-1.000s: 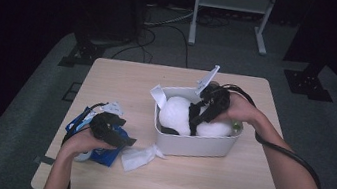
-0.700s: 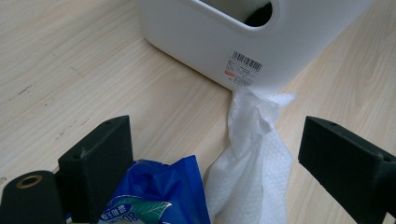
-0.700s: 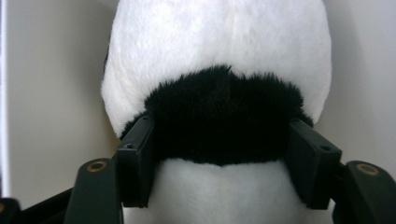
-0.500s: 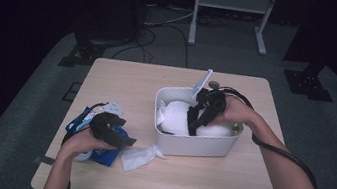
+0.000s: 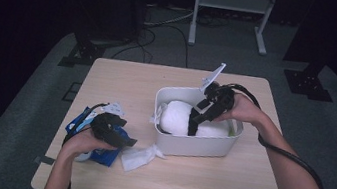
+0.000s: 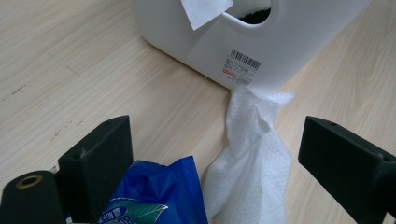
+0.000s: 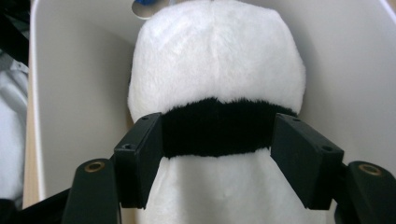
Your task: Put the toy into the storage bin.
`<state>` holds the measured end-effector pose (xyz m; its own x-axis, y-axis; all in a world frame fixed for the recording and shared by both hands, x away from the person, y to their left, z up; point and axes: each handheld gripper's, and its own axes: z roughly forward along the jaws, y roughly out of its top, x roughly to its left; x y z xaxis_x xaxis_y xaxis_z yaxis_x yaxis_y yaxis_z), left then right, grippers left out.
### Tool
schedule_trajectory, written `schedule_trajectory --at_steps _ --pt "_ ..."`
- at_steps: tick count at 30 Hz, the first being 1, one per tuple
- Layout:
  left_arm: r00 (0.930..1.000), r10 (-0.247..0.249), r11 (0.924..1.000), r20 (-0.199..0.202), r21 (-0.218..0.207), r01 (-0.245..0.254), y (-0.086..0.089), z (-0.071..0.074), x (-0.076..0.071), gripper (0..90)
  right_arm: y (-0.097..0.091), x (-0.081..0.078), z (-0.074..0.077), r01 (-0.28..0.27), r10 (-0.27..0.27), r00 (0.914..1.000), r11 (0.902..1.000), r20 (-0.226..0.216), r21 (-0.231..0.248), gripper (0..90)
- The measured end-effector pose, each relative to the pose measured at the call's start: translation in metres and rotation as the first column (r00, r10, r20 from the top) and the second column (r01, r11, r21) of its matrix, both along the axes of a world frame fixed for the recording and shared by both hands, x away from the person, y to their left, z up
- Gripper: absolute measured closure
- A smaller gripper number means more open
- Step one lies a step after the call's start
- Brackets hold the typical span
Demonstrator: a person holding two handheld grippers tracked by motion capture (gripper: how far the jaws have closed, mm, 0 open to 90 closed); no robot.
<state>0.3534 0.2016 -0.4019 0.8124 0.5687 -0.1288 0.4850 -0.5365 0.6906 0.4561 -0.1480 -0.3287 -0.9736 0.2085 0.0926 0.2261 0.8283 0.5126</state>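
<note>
I have the right gripper point(image 5: 196, 120) reaching into the white bin point(image 5: 197, 146) at the centre of the high view, right of the tabletop's point(image 5: 123, 80) middle. Its jaws straddle the plush toy point(image 5: 176, 116), a white soft body with a black band across it, which lies inside the bin along its length. In the right gripper view the right gripper point(image 7: 217, 142) sits at the bottom centre with a jaw on each side of the plush toy point(image 7: 217, 60) at the black band; the jaws have just been closing a little, with the toy between them, and they stand at the band's two ends, though I cannot tell whether the pads press on the fur. The bin's pale walls point(image 7: 79, 79) rise on both sides of that frame.

A white paper tag point(image 5: 212, 77) sticks up just above the bin's far rim in the high view.

My left gripper point(image 5: 122, 138) rests at the lower left of the high view on a blue wipes packet point(image 5: 79, 121). In the left gripper view its jaws stand wide apart, clamped on nothing; the blue wipes packet point(image 6: 154, 198) lies at the bottom beside the left-hand jaw, and a crumpled white wipe point(image 6: 250, 158) runs between the jaws up to the bin's wall point(image 6: 201, 46), touching it below a barcode label point(image 6: 240, 65).
</note>
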Motion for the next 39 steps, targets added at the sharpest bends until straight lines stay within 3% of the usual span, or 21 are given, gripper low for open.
schedule_trajectory --at_steps 13,39 --pt "0.9999 -0.005 1.0 -0.01 0.006 0.005 -0.002 -0.004 0.001 8.8 -0.031 -0.008 0.015 0.066 -0.067 0.9978 0.9926 0.006 0.102 29.5" --pt "0.9999 0.0 1.0 -0.014 0.004 0.0 -0.003 -0.005 0.0 8.8 -0.084 -0.029 0.033 0.152 -0.158 0.9872 0.9725 0.022 0.177 28.2"
